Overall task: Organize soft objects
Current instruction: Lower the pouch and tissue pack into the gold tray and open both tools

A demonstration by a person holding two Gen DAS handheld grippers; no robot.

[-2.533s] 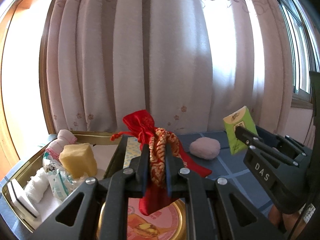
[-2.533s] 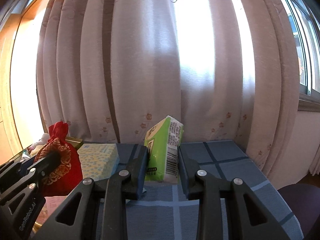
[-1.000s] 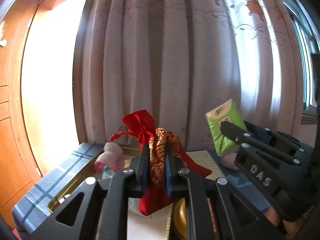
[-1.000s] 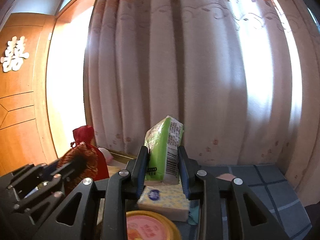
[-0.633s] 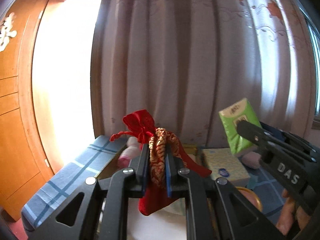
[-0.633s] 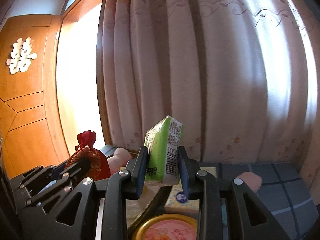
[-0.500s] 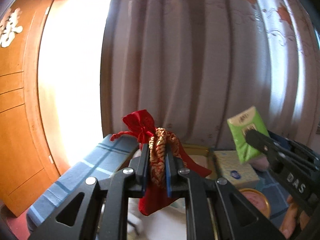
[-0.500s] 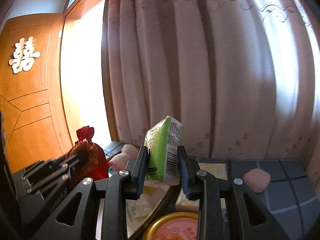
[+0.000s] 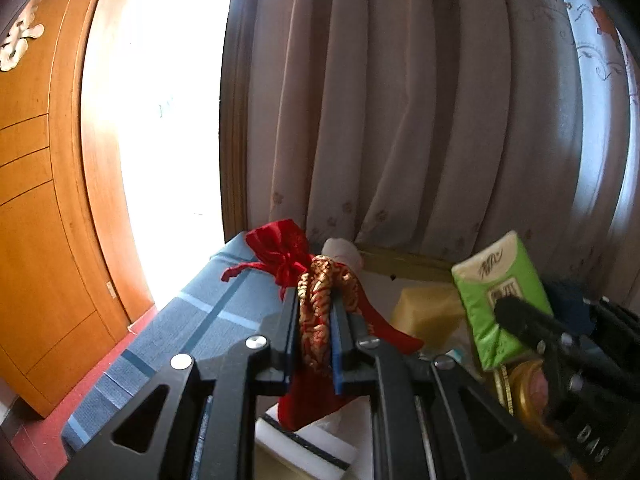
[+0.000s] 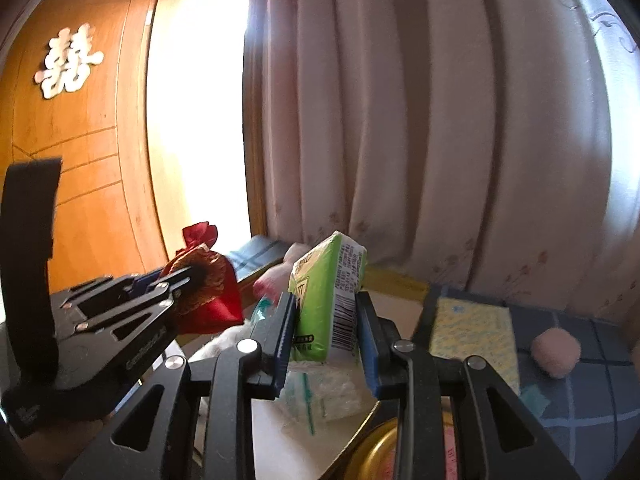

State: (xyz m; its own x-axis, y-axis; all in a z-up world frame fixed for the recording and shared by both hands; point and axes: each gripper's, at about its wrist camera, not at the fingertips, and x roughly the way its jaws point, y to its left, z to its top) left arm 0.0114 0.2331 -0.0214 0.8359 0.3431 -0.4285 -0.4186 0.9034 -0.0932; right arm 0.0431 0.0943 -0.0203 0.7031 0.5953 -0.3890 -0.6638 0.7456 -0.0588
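Both grippers had swung over toward the gold box (image 9: 404, 266) since the earlier frames; wooden door (image 10: 80, 152) came into view, the curtain (image 9: 400, 120) slid right. Left gripper (image 9: 314, 320) was clamped tight on the red pouch (image 9: 316, 320), held in the air above the box's near end. Right gripper (image 10: 326, 320) was clenched on the green tissue pack (image 10: 328, 296), upright, also above the box, right of the pouch. Inside the box: yellow sponge (image 9: 424, 312) and a plastic-wrapped item (image 10: 320, 392). Right of the box on the blue cloth (image 10: 580, 392): patterned tissue pack (image 10: 472, 332), then a pink puff (image 10: 556, 350) farther right. Round gold tin (image 10: 380, 456) sat just beside the box's near right edge.
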